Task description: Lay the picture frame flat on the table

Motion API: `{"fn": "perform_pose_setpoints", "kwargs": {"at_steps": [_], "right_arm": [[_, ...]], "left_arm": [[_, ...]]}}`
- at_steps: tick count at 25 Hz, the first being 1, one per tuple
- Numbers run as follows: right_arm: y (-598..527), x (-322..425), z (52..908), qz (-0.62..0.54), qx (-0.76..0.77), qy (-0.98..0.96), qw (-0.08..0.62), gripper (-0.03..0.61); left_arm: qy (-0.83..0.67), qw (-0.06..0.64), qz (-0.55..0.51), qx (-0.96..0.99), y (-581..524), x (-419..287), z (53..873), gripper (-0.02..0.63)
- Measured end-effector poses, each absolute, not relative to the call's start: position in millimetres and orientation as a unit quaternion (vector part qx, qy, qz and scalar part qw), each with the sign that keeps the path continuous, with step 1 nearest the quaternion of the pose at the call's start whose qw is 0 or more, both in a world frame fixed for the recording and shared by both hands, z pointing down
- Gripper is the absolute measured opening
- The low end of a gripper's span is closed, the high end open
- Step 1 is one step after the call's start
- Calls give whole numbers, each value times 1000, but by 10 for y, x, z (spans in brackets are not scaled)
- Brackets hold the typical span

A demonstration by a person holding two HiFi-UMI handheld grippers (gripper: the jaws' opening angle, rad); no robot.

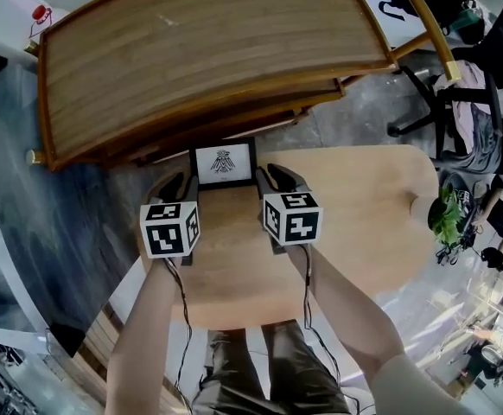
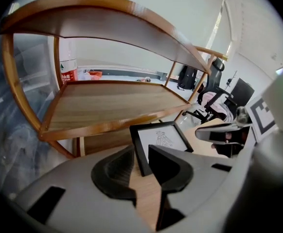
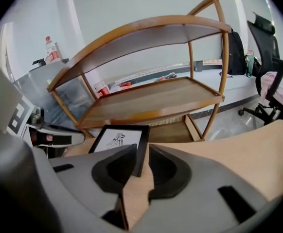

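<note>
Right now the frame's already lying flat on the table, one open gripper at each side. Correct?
Not flat. The picture frame stands upright, leaning back a little, on the table; the left gripper view shows its face raised. The rest holds: left gripper and right gripper are open, one at each side.

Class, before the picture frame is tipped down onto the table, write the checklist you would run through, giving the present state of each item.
1. Picture frame stands upright on the table: ok.
2. Left gripper is lined up with the frame's left edge: ok.
3. Right gripper is lined up with the frame's right edge: ok.
4. Jaws are clamped on those edges: cannot tell; each gripper view shows a narrow gap with the edge in it.
5. There is bare table in front of the frame to lay it on: ok.
6. The wooden shelf unit behind leaves room to tip the frame backwards: cannot tell.
</note>
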State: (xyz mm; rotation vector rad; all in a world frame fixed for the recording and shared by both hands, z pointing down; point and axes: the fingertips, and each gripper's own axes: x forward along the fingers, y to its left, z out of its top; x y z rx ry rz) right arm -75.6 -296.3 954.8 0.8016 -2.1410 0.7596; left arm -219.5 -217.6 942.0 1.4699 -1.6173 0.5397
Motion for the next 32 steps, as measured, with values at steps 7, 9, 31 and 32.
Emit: {"fn": "perform_pose_setpoints", "kwargs": {"at_steps": [7,9,31,32], "right_arm": [[-3025,-786,8664,287,300,-848,329,29],[-3046,-791,8352,287,300,-853,316,23],[-2396,-685,4081,192,241,-942,135,6],[-2329,-657,3914,185,235,-946,128,6]], "left_arm": [[-650,424,202,598,-2114,-2203,8706,52],[-651,416,200,603,-2106,-2222,8405,43],[-671,271,138,676,-1669,-2139,4657,20],[-672,260,137,680,-1629,-2122,4517,20]]}}
